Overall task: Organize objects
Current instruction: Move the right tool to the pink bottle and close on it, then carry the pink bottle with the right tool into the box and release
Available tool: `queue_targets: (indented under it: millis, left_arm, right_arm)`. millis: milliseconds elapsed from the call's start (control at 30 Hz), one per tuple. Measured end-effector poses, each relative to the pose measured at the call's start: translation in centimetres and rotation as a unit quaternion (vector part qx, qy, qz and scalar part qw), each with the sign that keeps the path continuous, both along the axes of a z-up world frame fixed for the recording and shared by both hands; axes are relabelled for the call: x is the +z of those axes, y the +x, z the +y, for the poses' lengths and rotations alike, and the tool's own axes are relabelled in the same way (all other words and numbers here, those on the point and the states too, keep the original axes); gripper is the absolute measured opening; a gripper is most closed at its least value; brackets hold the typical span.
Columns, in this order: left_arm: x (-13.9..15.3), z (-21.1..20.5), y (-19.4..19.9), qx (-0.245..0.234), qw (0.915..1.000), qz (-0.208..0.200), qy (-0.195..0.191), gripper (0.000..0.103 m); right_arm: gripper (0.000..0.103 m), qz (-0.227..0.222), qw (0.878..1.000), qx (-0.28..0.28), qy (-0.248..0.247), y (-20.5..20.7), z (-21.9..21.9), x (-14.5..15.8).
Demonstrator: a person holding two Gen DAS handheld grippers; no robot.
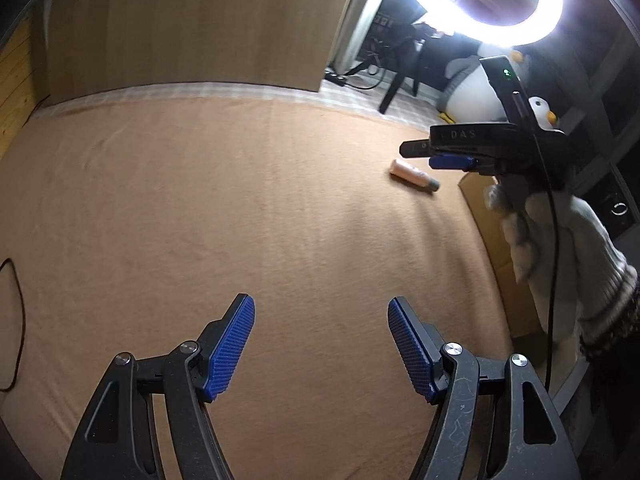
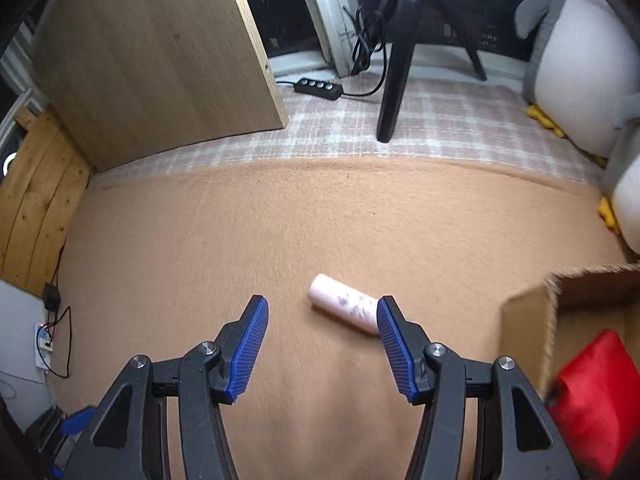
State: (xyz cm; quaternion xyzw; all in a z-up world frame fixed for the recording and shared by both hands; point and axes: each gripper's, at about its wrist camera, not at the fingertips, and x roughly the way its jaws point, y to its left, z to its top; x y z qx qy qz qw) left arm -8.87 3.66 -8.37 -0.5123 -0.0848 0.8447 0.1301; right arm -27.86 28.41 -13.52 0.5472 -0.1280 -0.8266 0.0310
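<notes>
Matt, fuzzy tan cloth on the blanket (image 2: 280, 232). Smooth pale wood grain on the board (image 2: 160, 60). Raw brown corrugated card on the box (image 2: 524, 320). Smooth pink plastic on the tube (image 2: 340, 300). Ribbed blue rubbery pads (image 2: 250, 354), matt black plastic, shiny metal pins on the right gripper (image 2: 322, 350).

A tan blanket (image 2: 280, 240) covers the surface, with a pale checked cloth (image 2: 440, 120) along its far edge. A light wooden panel (image 2: 160, 60) stands upright at the back left. A black power strip (image 2: 319, 89) lies on the checked cloth beside a black tripod leg (image 2: 394, 92). A lit ring light (image 1: 480, 0) glares above. 2 plush penguins (image 1: 476, 96) sit at the right.
</notes>
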Motion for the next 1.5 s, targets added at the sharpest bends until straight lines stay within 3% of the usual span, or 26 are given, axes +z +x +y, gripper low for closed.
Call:
queue_targets:
  millis: [233, 500, 567, 767, 1000, 1367, 1400, 1500]
  left_arm:
    - [-0.1, -1.6, 0.9, 0.009, 0.9999, -0.006, 0.001, 0.073]
    - [-0.1, -1.3, 1.0, 0.002, 0.9999, -0.010, 0.005, 0.073]
    - [0.1, -1.0, 1.1, -0.003, 0.9999, -0.009, 0.005, 0.073]
    - [0.5, -0.4, 1.6, -0.012, 0.9999, -0.008, 0.005, 0.073]
    - [1.0, 0.2, 2.2, -0.021, 0.9998, -0.006, -0.002, 0.073]
    - [1.5, 1.1, 3.3, -0.039, 0.9992, 0.003, -0.011, 0.073]
    - [1.5, 1.2, 3.4, -0.040, 0.9991, 0.002, -0.010, 0.073]
    - [1.6, 1.4, 3.7, -0.043, 0.9990, 0.003, -0.009, 0.073]
  right_arm:
    - [0.053, -0.036, 0.999, -0.003, -0.003, -1.6, 0.2, -2.0]
    - [0.052, -0.049, 0.999, 0.008, -0.016, 0.4, -0.4, -2.9]
    - [0.048, -0.048, 0.999, 0.015, -0.004, 0.8, -0.9, -2.9]
    - [0.019, -0.043, 0.998, 0.017, 0.040, 1.7, -1.5, -3.0]
    - [0.019, -0.037, 0.998, 0.021, 0.039, 3.0, -1.9, -2.9]
    - [0.018, -0.011, 1.000, 0.001, 0.021, 11.2, -3.9, -2.5]
    - [0.018, -0.003, 0.999, 0.033, 0.014, 11.9, -3.8, -2.3]
    - [0.018, 0.015, 1.000, 0.021, 0.010, 14.2, -3.1, -1.0]
